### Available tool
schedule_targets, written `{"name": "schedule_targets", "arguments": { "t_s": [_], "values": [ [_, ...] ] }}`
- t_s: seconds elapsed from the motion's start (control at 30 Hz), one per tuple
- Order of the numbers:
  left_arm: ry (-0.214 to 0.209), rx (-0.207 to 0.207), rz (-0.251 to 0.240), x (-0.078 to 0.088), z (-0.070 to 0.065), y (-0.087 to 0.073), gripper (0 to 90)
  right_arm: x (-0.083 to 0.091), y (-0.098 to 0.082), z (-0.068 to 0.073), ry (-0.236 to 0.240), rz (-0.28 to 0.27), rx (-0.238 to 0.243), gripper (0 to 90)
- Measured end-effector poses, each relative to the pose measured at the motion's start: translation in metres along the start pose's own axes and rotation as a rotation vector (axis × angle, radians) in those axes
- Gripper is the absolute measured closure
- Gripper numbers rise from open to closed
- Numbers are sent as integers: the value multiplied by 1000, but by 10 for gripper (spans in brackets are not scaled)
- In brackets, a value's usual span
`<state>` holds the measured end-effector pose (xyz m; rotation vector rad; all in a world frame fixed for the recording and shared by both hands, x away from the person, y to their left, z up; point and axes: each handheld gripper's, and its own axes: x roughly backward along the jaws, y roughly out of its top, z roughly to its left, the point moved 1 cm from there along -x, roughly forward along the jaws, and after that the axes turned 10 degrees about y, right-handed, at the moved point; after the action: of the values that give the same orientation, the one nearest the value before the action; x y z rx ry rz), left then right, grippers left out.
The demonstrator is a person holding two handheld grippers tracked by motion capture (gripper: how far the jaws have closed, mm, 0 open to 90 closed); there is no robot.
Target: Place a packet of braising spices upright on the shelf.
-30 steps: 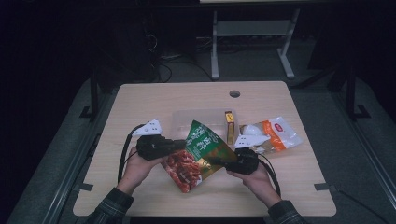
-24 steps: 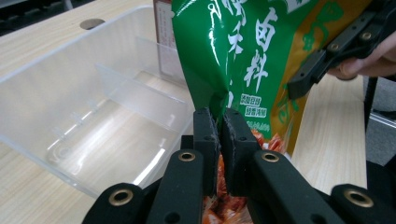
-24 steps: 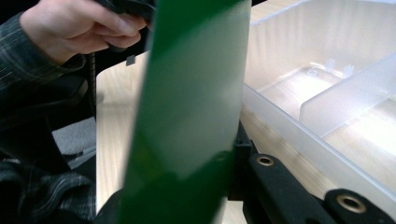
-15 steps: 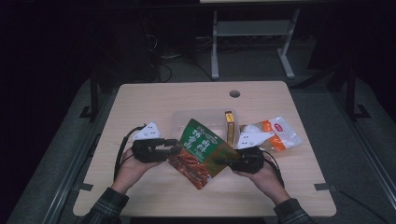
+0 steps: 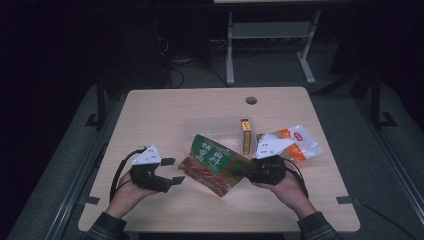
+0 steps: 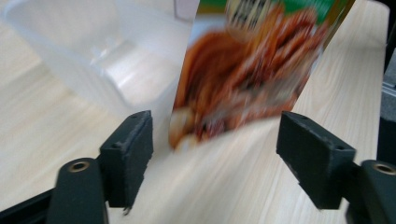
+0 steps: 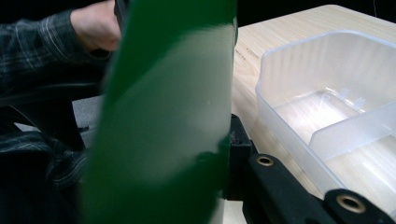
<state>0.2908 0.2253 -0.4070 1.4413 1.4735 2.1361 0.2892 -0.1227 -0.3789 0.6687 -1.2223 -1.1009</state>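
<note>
Your right tongs (image 5: 245, 171) gripped the green snack packet (image 5: 212, 162), which hid their tips; your left tongs (image 5: 171, 170) had just been opening and stood released, the packet's blurred end (image 6: 243, 79) beyond them.

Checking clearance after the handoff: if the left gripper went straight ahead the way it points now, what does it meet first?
Likely the green snack packet, straight ahead of the left gripper, whose jaws have just opened and stand clear of it. The right gripper holds it. The clear plastic container lies off to one side; depth is uncertain.

Snack pouch (image 6: 247, 79) print blurred, perhaps noodles
</note>
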Motion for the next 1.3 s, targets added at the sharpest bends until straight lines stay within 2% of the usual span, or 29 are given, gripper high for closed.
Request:
{"name": "schedule_targets", "arguments": {
  "t_s": [0.13,0.2,0.23,0.33,0.37,0.43,0.5,0.57,0.77,0.8,0.9,0.93,1.1,1.3],
  "values": [
    [14,17,19,4,1,-15,217,4,4,1,13,-27,-17,898],
    [27,12,34,4,0,-23,194,7,7,2,14,-33,-18,898],
    [34,-14,51,4,2,-27,186,8,9,2,14,-39,-17,898],
    [36,14,58,3,3,-34,159,10,13,1,6,-46,-24,898],
    [42,10,62,3,5,-36,151,10,15,0,0,-50,-23,898],
    [47,1,73,4,7,-38,148,11,18,-2,-13,-54,-32,898],
    [50,12,71,3,9,-39,145,11,21,-4,-26,-57,-39,898],
    [65,-6,82,0,11,-41,145,13,26,-7,-41,-59,-43,898],
    [86,3,102,-4,17,-46,142,15,40,-16,-94,-66,-64,898],
    [86,16,97,-4,17,-46,141,15,42,-17,-103,-67,-68,899],
    [90,7,98,-3,18,-46,140,16,48,-23,-129,-78,-84,899],
    [91,18,96,-3,17,-46,139,16,51,-24,-138,-82,-90,899],
    [93,14,101,-4,16,-47,140,16,66,-34,-175,-107,-109,899],
    [96,7,106,-5,16,-48,139,8,79,-45,-218,-86,-132,898]
  ]
}}
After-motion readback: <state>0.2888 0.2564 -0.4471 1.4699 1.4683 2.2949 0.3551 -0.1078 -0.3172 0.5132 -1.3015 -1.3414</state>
